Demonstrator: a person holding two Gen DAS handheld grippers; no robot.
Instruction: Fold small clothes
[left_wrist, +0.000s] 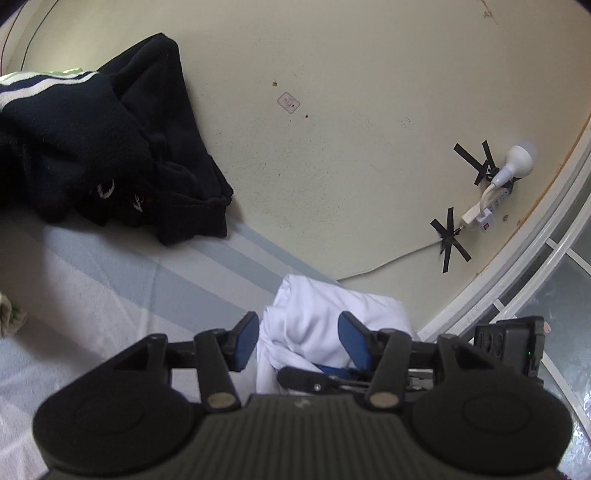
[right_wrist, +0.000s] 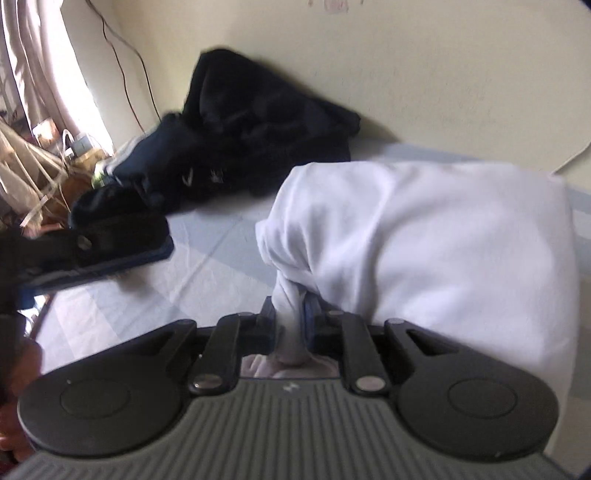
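Note:
A white garment (right_wrist: 424, 240) lies bunched on the pale blue striped sheet (right_wrist: 147, 295). My right gripper (right_wrist: 291, 314) is shut on a twisted edge of it, which runs back between the fingers. In the left wrist view the same white garment (left_wrist: 321, 314) sits between the spread blue pads of my left gripper (left_wrist: 299, 336), which is open around it. The left gripper also shows at the left of the right wrist view (right_wrist: 122, 240), beside the garment and apart from it.
A pile of dark clothes (left_wrist: 103, 147) lies against the cream wall (left_wrist: 351, 92); it also shows in the right wrist view (right_wrist: 251, 129). A power strip with a white bulb (left_wrist: 517, 162) is taped to the wall. A window frame (left_wrist: 517, 266) is at right, curtains (right_wrist: 44, 74) at far left.

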